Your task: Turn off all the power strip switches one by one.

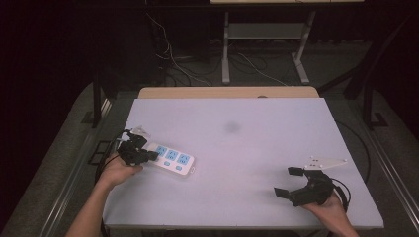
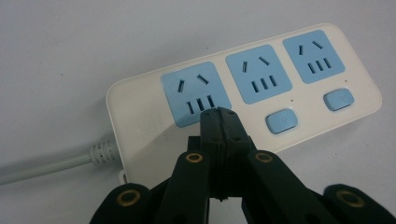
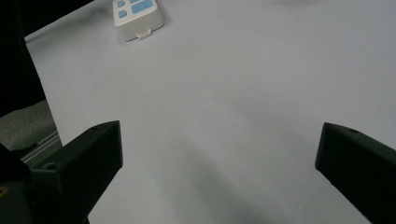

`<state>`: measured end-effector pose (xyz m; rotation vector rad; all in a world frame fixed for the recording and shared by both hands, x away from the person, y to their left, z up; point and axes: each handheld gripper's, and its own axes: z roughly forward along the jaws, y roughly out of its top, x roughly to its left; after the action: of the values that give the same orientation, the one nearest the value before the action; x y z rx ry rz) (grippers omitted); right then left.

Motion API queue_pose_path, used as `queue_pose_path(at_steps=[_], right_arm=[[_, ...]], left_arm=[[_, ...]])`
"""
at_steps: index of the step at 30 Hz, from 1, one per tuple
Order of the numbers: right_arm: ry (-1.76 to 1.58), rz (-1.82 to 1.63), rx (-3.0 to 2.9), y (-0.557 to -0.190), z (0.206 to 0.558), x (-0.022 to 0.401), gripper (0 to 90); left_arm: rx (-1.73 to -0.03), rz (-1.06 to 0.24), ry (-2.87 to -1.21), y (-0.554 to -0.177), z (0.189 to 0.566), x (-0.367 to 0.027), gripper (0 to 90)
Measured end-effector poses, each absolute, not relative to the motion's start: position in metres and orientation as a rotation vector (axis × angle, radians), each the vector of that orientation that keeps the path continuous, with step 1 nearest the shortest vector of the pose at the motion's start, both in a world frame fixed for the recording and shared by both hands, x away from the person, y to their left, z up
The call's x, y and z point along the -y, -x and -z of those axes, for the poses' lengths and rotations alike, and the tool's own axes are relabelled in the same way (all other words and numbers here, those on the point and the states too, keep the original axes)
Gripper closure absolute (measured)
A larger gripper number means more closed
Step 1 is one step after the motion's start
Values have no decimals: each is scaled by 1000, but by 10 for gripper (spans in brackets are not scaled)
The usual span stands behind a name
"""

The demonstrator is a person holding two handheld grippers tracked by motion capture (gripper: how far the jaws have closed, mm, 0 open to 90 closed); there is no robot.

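Power strip: your white power strip (image 1: 171, 159) lies flat near the left edge of the table (image 1: 247, 123), angled so its far end points toward the middle. It carries three blue sockets in a row, and two blue switches show beside them in the left gripper view.

Cord: the grey cord (image 2: 42, 165) leaves the end of the strip nearest your left hand.

Left gripper: your left gripper (image 2: 220, 111) has its jaws pressed together with nothing between them. The joined tips sit over the lower edge of the first blue socket (image 2: 194, 93), the one nearest the cord end. Whether they touch the plastic you cannot tell from these pictures.

Left hand: your left hand (image 1: 118, 170) holds that gripper at the near-left end of the strip.

Right gripper: your right gripper (image 1: 290, 182) has its jaws wide apart and empty, above bare table near the right front corner, well apart from the strip.

Right gripper view: the far end of the strip (image 3: 137, 14) shows at the top, across open table.
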<state>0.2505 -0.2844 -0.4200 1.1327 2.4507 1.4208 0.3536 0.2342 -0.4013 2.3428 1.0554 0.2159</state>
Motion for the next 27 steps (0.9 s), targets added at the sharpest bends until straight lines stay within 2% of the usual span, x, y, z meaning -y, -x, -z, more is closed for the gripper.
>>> queue_pose_path(at_steps=[10, 27], right_arm=[[-1128, -1411, -2463, -250, 420, 282, 6], [-1137, -1417, -2448, -250, 419, 286, 6]], left_arm=[[-1157, -148, -2295, -357, 402, -236, 897], [-1167, -192, -2337, -356, 399, -229, 895]])
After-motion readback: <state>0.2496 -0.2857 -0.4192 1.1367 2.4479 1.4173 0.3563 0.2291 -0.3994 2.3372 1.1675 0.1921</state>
